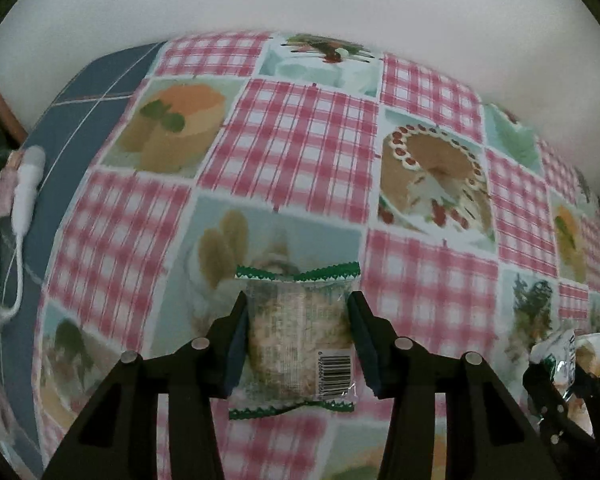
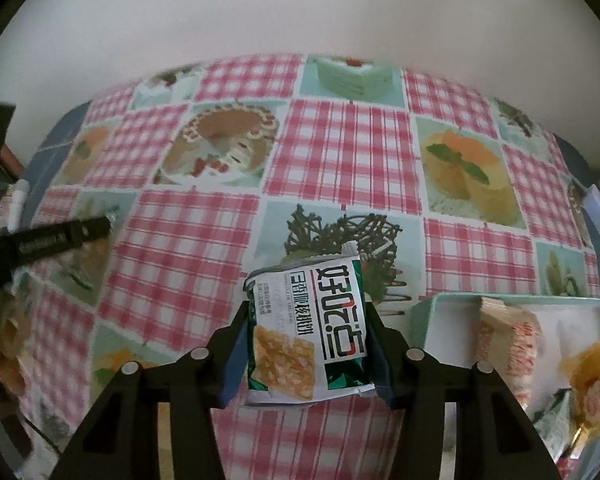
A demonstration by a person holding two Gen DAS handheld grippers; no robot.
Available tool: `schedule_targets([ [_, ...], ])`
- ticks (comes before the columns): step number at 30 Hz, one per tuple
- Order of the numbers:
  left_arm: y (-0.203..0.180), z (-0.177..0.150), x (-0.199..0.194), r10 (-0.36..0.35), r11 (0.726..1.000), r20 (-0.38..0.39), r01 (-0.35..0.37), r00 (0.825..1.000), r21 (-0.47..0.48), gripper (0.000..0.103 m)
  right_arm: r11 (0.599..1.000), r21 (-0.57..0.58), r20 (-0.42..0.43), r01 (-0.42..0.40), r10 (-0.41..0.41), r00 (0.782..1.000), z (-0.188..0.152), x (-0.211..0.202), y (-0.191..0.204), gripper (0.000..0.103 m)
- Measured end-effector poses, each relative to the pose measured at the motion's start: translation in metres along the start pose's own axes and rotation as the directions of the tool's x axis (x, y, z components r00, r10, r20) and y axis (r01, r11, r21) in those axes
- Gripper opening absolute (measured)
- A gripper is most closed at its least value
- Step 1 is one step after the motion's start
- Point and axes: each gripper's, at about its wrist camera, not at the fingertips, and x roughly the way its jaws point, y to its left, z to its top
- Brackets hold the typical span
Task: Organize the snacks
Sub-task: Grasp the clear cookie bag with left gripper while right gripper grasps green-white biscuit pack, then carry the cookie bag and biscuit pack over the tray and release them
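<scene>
- Left tongs (image 1: 298,336), lower centre of the left wrist view: pinching a clear, green-edged snack packet (image 1: 298,340), barcode up, above the patchwork-clothed bench (image 1: 300,136); not yet stowed.
- Right tongs (image 2: 306,340), lower centre of the right wrist view: clamped on a printed green-and-white snack packet (image 2: 308,332), likewise undelivered.
- Pale green box (image 2: 428,312), lower right: already holds several wrapped snacks (image 2: 508,344); by this evidence, sorting is partly done.
</scene>
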Motion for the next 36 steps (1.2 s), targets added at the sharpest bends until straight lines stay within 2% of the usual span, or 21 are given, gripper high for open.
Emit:
schedule_targets([
  [6,-0.014,-0.028,-0.048,-0.038,0.997,0.041,0.041,0.998,-0.059,0.049,0.999,0.022,0.034,-0.034,0.033,0.999,-0.007,-0.040,-0.004,0.054],
  [12,-0.022,-0.037,-0.087,-0.078,0.992,0.085,0.086,0.993,-0.089,0.049,0.999,0.035,0.060,-0.039,0.037,0.998,-0.016,-0.071,-0.009,0.054],
  [23,-0.052,-0.071,-0.123,-0.106,0.986,0.145,0.123,0.984,-0.114,0.049,0.995,0.087,0.096,-0.045,0.037,0.995,-0.050,-0.109,-0.037,0.054],
  [28,-0.069,-0.088,-0.128,-0.119,0.982,0.142,0.137,0.983,-0.128,0.049,0.993,0.103,0.126,-0.053,0.040,0.991,-0.061,-0.128,-0.049,0.055],
  [36,-0.103,-0.108,-0.138,-0.129,0.985,0.170,0.146,0.977,-0.091,0.049,0.989,0.137,0.150,-0.058,0.037,0.988,-0.071,-0.146,-0.070,0.055],
])
